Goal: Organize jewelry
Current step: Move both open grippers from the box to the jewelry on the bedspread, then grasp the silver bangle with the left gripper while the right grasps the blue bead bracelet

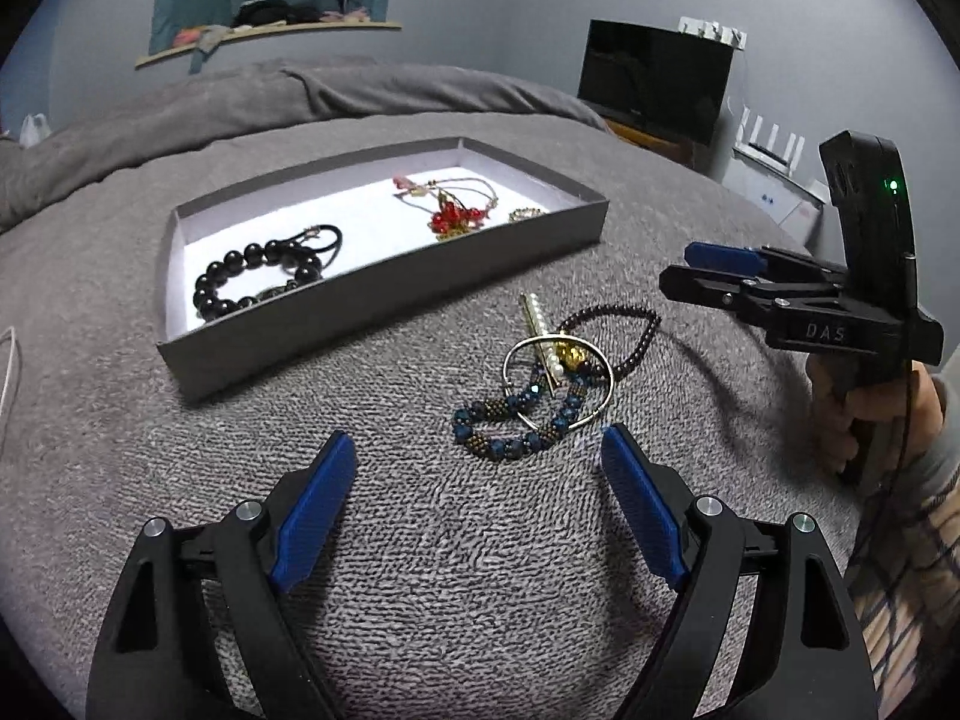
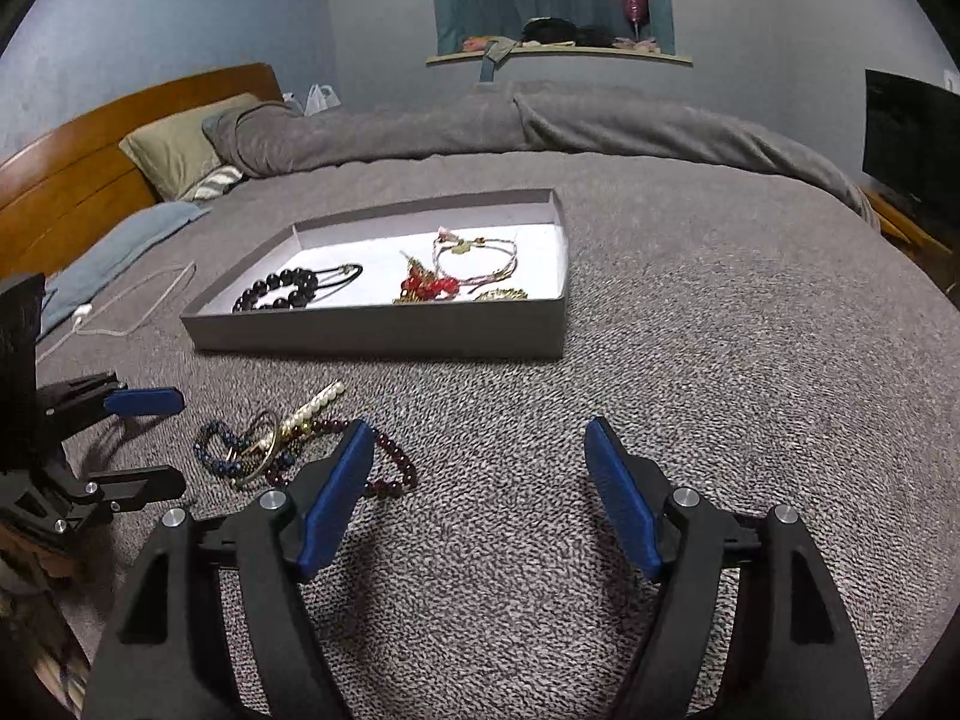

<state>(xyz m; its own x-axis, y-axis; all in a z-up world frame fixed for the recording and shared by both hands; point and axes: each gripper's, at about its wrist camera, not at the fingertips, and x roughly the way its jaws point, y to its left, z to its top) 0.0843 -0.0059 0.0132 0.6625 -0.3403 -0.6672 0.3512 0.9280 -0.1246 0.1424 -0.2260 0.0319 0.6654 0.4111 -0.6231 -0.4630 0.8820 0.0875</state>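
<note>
On grey bed [image 1: 420,540]: tray [image 1: 384,294], loose bracelets [image 1: 540,396]. Left gripper [image 1: 480,456] and right gripper [image 2: 474,450] both spread, empty; right reads "DAS".

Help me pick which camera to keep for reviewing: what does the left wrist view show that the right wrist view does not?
Only the left wrist view shows the hand and plaid sleeve holding the right gripper, plus white boxes by the wall.

Only the right wrist view shows the wooden headboard, the pillow and the white cable.

Both show the grey tray with the black bead bracelet and red piece, and the loose jewelry pile on the blanket. Both grippers are open and empty.
</note>
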